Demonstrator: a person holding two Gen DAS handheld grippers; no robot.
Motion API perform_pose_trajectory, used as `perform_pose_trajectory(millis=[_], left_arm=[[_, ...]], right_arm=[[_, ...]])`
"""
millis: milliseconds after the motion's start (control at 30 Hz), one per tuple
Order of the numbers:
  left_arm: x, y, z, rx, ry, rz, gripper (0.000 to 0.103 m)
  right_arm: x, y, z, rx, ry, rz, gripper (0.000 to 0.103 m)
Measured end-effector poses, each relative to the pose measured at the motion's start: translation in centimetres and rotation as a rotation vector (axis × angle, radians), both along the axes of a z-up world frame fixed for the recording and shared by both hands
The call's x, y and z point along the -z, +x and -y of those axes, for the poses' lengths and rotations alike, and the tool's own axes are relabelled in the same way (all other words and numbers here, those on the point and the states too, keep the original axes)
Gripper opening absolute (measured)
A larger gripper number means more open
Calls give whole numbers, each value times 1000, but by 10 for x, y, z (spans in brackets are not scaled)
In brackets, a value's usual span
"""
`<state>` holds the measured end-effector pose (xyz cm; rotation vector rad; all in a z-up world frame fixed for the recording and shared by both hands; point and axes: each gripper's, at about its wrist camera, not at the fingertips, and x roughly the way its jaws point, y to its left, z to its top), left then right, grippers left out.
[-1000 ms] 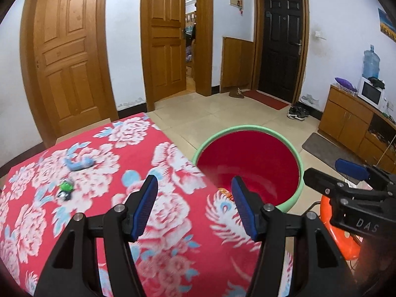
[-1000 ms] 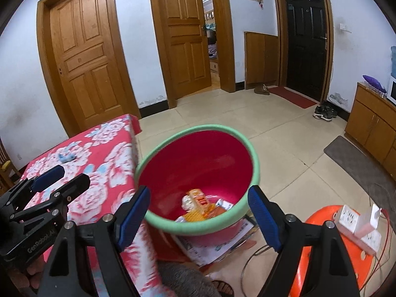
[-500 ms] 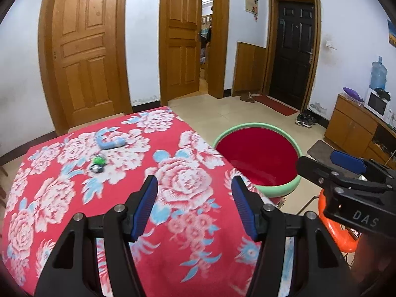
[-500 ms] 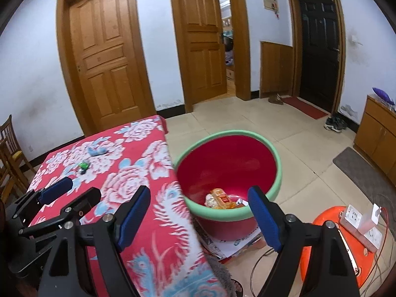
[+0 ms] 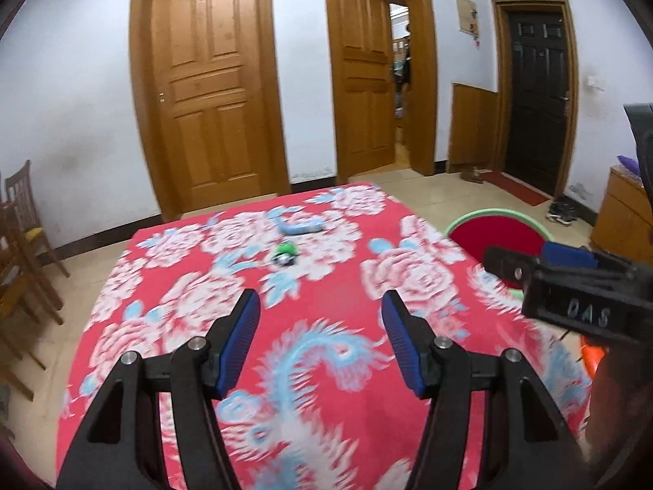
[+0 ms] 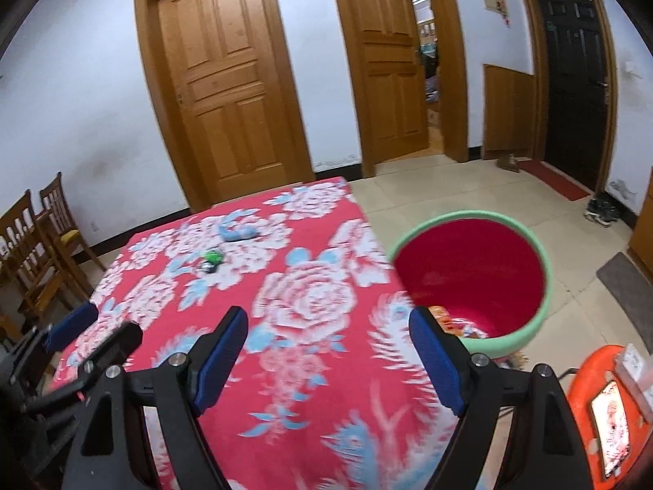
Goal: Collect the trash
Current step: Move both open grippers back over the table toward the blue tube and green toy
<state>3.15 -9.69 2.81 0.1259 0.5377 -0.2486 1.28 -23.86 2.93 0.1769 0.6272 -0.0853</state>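
A small green piece of trash and a light blue crumpled piece lie at the far middle of the red flowered table; both also show in the right wrist view, the green one and the blue one. A red basin with a green rim stands on the floor right of the table and holds wrappers. My left gripper is open and empty above the table's near part. My right gripper is open and empty over the table's right edge.
Wooden chairs stand left of the table. An orange stool with a phone on it stands at the near right. Wooden doors line the far wall, and a cabinet stands at the right.
Both grippers have pulled back and swung left from the basin toward the table. More of the table and the two pieces of trash have come into view. Both grippers stay open.
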Motion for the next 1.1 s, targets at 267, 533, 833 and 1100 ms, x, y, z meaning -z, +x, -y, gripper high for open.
perform_pose_trajectory(millis=[267, 533, 833, 1100], left_arm=[[3, 0, -33, -81, -21, -17, 62], [6, 12, -41, -81, -91, -56, 62], [11, 38, -39, -65, -103, -88, 62], [25, 86, -32, -38, -131, -164, 62]], right_arm=[[4, 19, -33, -77, 10, -12, 83], [8, 26, -45, -97, -21, -25, 83], [10, 47, -48, -95, -34, -38, 83], [13, 79, -48, -89, -31, -48, 83]])
